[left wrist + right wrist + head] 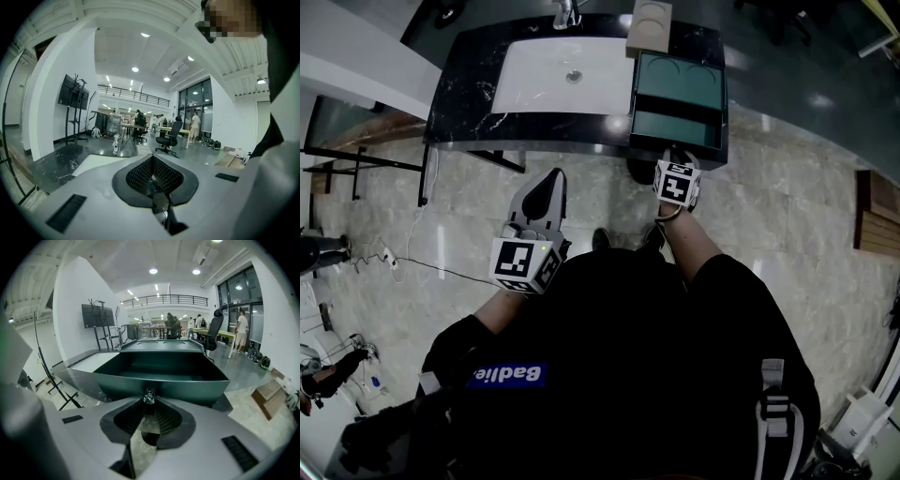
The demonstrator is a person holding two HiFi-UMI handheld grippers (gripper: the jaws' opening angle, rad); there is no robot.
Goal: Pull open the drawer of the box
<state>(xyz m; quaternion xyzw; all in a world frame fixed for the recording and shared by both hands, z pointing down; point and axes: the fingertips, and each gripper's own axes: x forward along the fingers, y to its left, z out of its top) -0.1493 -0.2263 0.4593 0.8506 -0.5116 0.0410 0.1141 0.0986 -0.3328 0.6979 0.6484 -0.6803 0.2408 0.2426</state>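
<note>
A dark green box (680,80) stands on the right end of a black marble counter (469,89). Its drawer (673,126) is slid out toward me past the counter edge, and its inside (159,369) shows nothing in it. My right gripper (149,399) is at the drawer front, shut on the small shiny knob (149,396). In the head view, only this right gripper's marker cube (677,182) shows clearly. My left gripper (551,180) hangs in the air in front of the counter, left of the box. Its pads (140,173) meet with nothing between them.
A white sink basin (558,75) is set in the counter left of the box. A beige block (649,26) lies behind the box. Black metal stands (356,164) are at the left, on the glossy tiled floor (787,206). Desks and chairs (168,136) fill the far room.
</note>
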